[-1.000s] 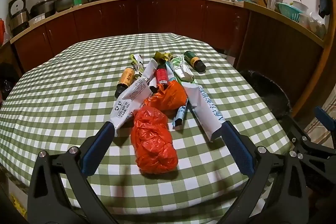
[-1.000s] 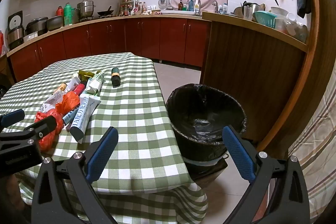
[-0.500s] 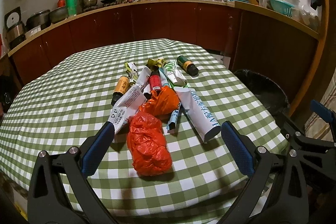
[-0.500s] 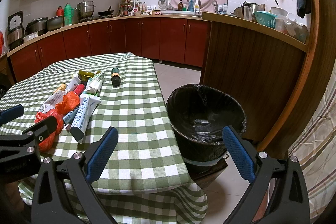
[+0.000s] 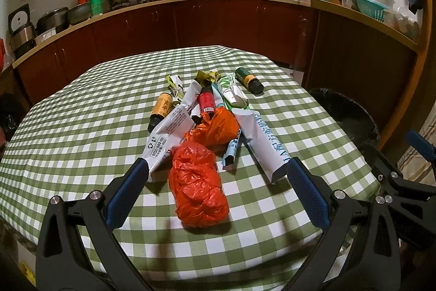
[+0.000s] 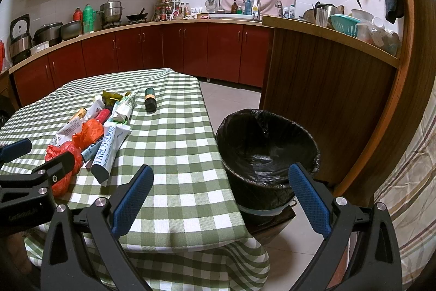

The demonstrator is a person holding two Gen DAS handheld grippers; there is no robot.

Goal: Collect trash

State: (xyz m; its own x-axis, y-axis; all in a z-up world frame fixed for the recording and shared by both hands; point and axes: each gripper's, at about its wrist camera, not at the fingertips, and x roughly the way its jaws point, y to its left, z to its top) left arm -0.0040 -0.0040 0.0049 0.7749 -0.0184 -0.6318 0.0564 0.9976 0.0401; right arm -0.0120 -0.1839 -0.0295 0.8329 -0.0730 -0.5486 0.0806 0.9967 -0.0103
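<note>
- My left gripper (image 5: 215, 172) gapes wide, empty, its fingers flanking the crumpled orange plastic bag (image 5: 198, 188) on the checked tablecloth (image 5: 68, 132).
- My right gripper (image 6: 219, 192) gapes empty too; the black-lined bin (image 6: 268, 152) stands just ahead.

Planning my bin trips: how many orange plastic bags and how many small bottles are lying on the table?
Orange plastic bags: 2
Small bottles: 3 (yellow, red and green labels)
Total: 5
</note>
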